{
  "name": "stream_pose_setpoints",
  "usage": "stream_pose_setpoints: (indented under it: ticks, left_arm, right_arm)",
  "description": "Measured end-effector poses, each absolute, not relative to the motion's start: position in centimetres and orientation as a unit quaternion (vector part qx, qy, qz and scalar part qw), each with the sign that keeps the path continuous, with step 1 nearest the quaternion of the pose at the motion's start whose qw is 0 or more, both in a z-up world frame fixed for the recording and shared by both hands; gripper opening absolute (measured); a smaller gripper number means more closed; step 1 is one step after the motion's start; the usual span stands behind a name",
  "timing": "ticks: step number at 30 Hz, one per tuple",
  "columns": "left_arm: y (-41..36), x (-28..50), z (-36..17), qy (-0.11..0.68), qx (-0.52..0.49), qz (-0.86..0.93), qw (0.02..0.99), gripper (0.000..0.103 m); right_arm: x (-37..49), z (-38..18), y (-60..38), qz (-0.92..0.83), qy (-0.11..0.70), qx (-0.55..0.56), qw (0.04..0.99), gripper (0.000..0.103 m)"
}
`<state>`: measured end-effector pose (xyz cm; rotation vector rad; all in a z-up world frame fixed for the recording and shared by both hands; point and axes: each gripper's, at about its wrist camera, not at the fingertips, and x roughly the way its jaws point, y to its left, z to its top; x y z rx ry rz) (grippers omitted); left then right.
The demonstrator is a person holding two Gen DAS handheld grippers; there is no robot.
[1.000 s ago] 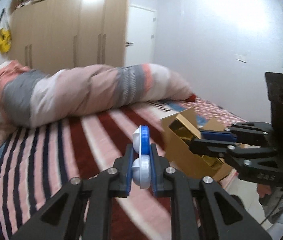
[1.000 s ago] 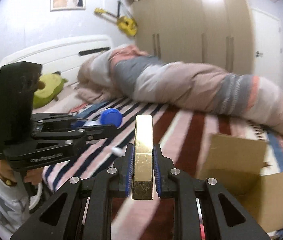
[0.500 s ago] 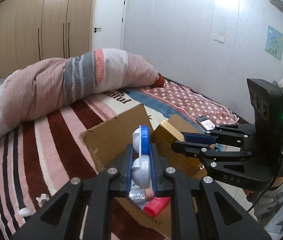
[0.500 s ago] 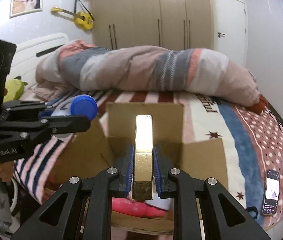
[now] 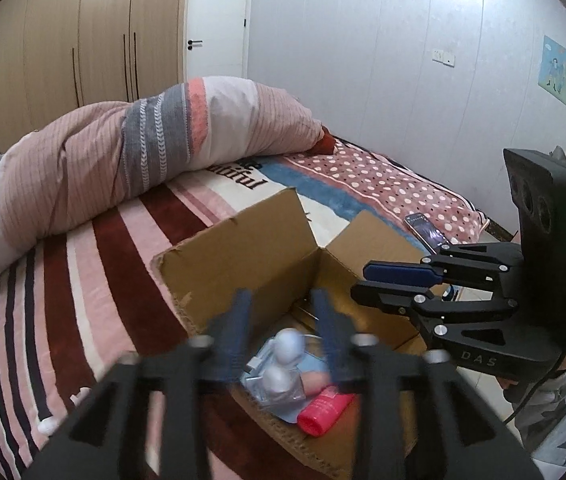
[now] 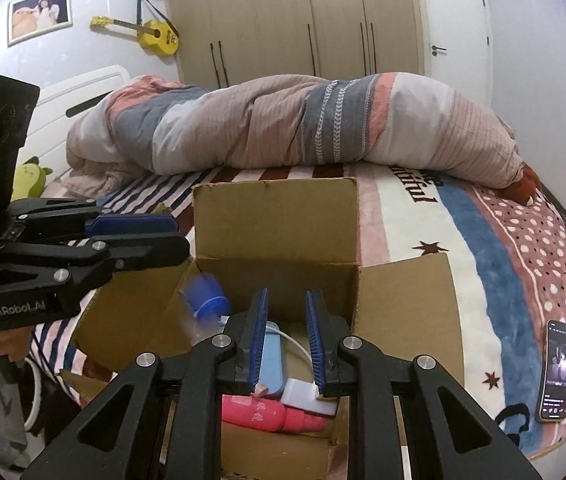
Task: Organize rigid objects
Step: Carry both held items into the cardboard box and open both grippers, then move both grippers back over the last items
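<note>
An open cardboard box point(image 5: 243, 256) point(image 6: 279, 216) sits on the bed. My left gripper point(image 5: 283, 312) is open above it, blurred by motion. The white and blue bottle point(image 5: 285, 360) is below its fingers, falling into the box; it shows blurred in the right wrist view point(image 6: 205, 298). My right gripper point(image 6: 285, 320) is open and empty over the box. Inside lie a pink bottle point(image 6: 269, 414) point(image 5: 325, 410), a white charger point(image 6: 303, 396) and a light blue case point(image 6: 273, 354). The gold bar is out of sight.
A rolled striped duvet point(image 5: 131, 152) point(image 6: 303, 124) lies behind the box. A phone point(image 6: 557, 370) point(image 5: 427, 232) lies on the dotted blanket to the right. The bed edge and floor are close below the box.
Both grippers have opened over the box. The left one let go of the white and blue bottle; the right one let go of the gold bar, which is gone from view.
</note>
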<state>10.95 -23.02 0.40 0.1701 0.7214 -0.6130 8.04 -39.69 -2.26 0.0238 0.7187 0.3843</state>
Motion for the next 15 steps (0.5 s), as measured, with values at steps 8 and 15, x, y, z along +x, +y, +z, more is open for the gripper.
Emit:
stream_pose_setpoints:
  ticks: [8, 15]
  left_arm:
    - [-16.3, 9.9, 2.7, 0.294, 0.054, -0.246, 0.922, 0.072]
    - [-5.7, 8.9, 2.6, 0.274, 0.054, -0.125, 0.952, 0.083]
  right_arm:
    - [6.7, 0.0, -36.6, 0.203, 0.342, 0.000, 0.918, 0.020]
    - [5.2, 2.9, -28.5, 0.274, 0.298, -0.029, 0.914, 0.021]
